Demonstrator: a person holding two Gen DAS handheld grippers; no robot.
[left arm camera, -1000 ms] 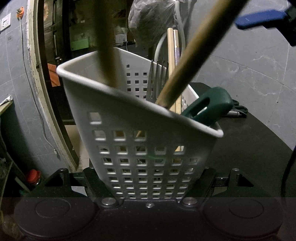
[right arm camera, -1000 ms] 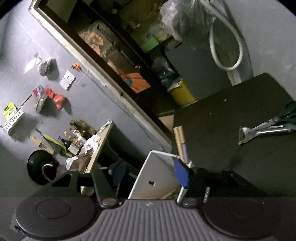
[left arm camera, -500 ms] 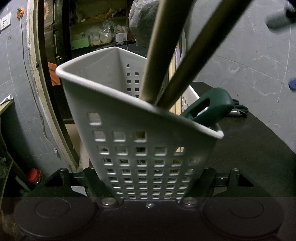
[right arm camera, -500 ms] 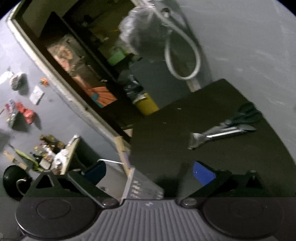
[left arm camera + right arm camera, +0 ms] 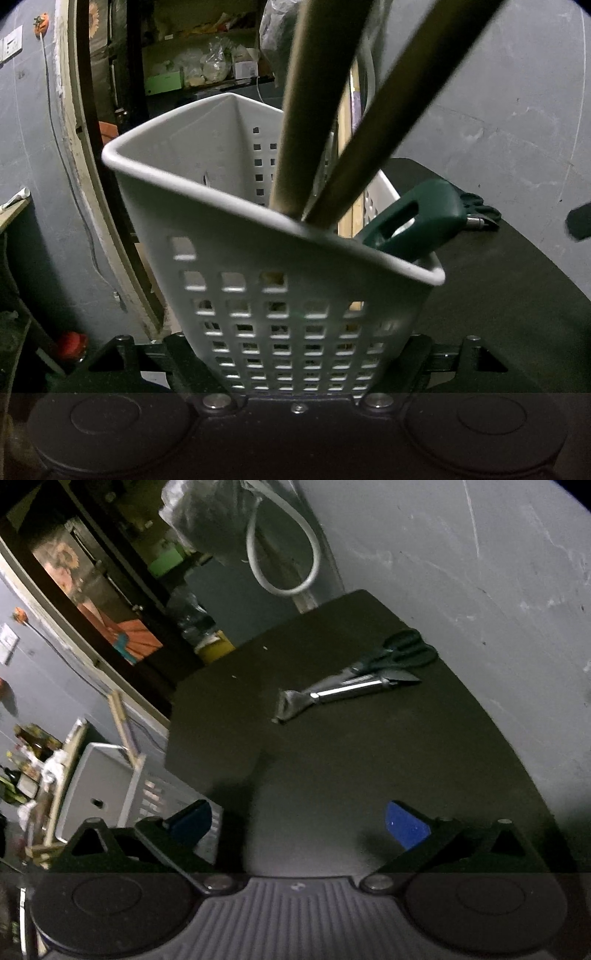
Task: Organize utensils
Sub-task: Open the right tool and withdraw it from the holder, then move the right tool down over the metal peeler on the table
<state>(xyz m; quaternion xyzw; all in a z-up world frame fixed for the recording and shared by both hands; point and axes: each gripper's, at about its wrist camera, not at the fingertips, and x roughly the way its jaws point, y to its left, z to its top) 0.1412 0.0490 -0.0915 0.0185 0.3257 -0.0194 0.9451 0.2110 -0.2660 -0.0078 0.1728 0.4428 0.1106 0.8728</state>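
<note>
The left hand-held gripper [image 5: 295, 369] has the white perforated basket [image 5: 280, 295] between its fingers at frame centre; its jaws are opening. Two wooden handles [image 5: 306, 110] and a green-handled utensil [image 5: 413, 221] stand tilted inside the basket. The right hand-held gripper [image 5: 299, 823] is spread wide and empty above the dark surface [image 5: 351, 757]. A metal peeler [image 5: 332, 694] lies beside scissors [image 5: 402, 650] at upper right.

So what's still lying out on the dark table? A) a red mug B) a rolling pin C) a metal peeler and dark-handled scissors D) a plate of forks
C: the right wrist view shows only the peeler and scissors lying together on the table.
</note>
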